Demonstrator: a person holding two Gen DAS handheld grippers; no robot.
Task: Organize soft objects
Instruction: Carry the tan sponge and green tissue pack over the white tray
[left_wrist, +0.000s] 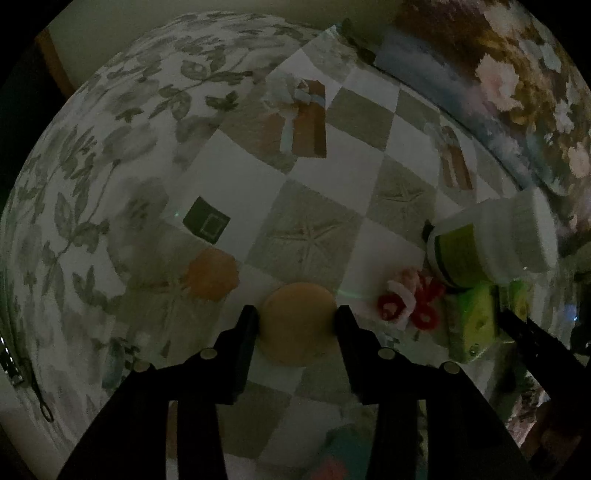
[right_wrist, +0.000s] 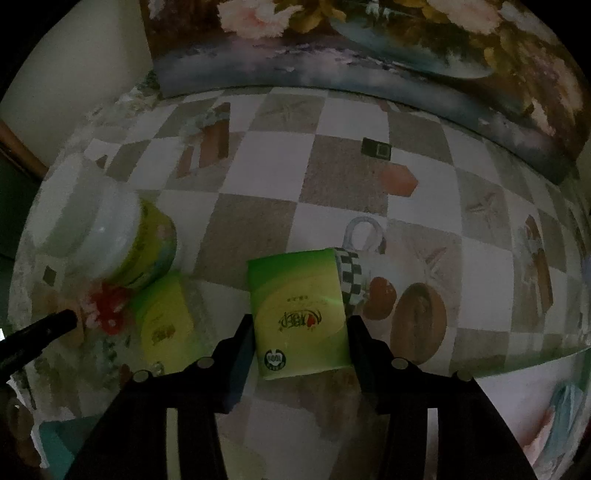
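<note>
Squeezing a round tan sponge puff (left_wrist: 299, 325) in our left claw (left_wrist: 297, 321), we clamp a green tissue packet (right_wrist: 299, 314) in our right claw (right_wrist: 300, 332) above the checkered table (right_wrist: 258, 166).

left hand-held gripper (left_wrist: 297, 317) clamps round tan sponge (left_wrist: 298, 323).
</note>
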